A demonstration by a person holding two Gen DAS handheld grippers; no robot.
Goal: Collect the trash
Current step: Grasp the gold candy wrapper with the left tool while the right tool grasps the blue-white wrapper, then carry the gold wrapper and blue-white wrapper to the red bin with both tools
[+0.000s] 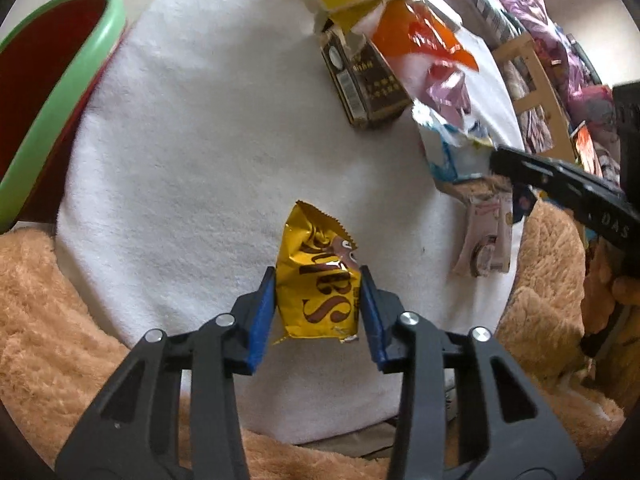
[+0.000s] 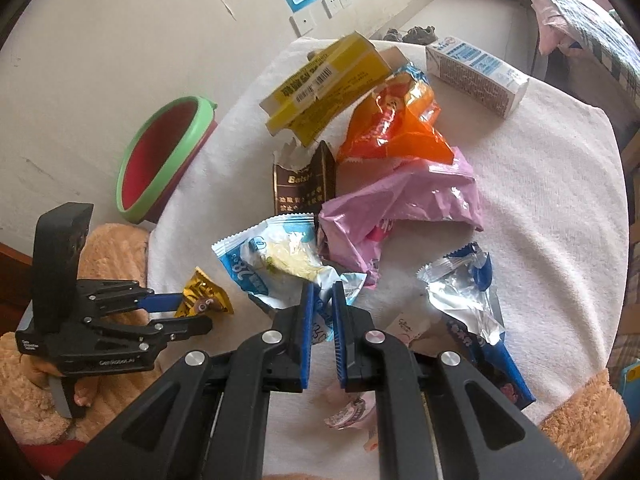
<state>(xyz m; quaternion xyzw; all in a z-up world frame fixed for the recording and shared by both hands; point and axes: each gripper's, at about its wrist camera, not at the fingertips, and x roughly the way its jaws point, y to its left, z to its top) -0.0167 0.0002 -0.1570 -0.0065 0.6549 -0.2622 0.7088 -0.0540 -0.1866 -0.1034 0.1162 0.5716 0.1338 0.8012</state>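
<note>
The yellow candy wrapper (image 1: 318, 280) is sitting low in the centre of the left wrist view, pinched between the blue pads of the left gripper (image 1: 318, 304), which is clenching on its sides. In the right wrist view the right gripper (image 2: 320, 320) is clamping an edge of the blue-and-white wrapper (image 2: 276, 264) at lower centre. The watermelon-patterned bowl (image 1: 60, 92), green-rimmed and red inside, is leaning at the upper left edge of the white towel (image 1: 208, 140); its visible interior is showing nothing in it. Open towel is lying between the bowl and the yellow wrapper. The remaining litter is crowding the upper right: a yellow box (image 2: 324, 84), a brown carton (image 2: 304, 184), an orange bag (image 2: 396, 124), a pink bag (image 2: 404, 208), a white milk carton (image 2: 476, 76).
</note>
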